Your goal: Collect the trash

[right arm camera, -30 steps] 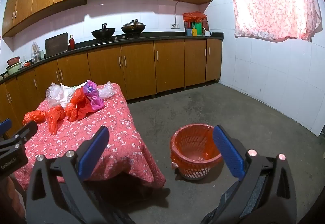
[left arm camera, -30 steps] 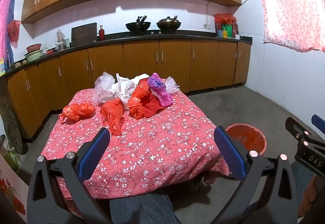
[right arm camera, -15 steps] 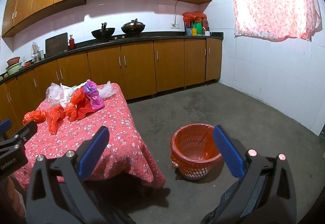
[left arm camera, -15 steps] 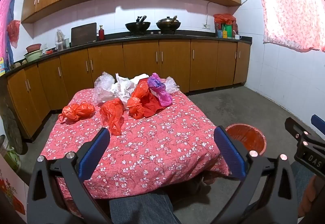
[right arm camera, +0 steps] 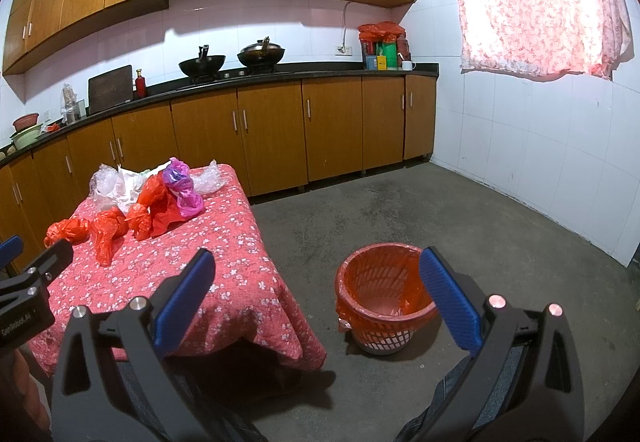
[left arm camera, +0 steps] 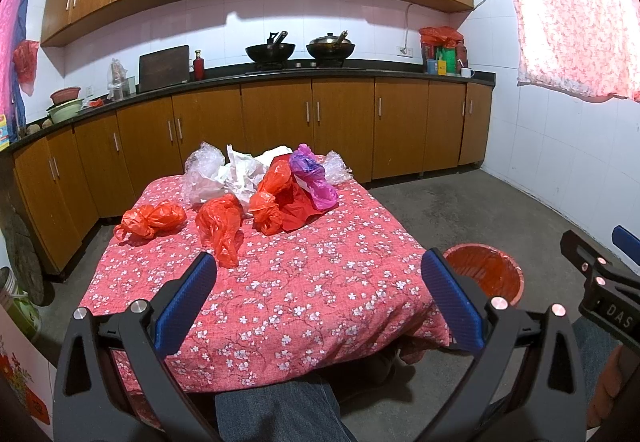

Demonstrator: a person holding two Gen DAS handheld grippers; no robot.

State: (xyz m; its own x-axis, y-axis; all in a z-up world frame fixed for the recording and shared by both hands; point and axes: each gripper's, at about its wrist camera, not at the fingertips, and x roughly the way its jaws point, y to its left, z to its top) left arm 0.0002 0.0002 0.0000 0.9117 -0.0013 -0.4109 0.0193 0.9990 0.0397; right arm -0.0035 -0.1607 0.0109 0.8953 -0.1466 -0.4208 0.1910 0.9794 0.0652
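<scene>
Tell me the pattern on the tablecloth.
The tablecloth is red with small white blossoms, clearest in the left wrist view.

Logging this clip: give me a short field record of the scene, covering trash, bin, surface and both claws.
setting: kitchen, wooden cabinets, two woks on the counter
surface: table under a red floral cloth
trash: crumpled orange-red plastic bags, a purple plastic bag, white and clear plastic wrap, all piled at the table's far end
bin: orange lattice basket with orange liner, on the floor right of the table, no trash visible inside
left claw: open, holding nothing, short of the pile
right claw: open, holding nothing, near the bin
progress: nothing collected yet
</scene>
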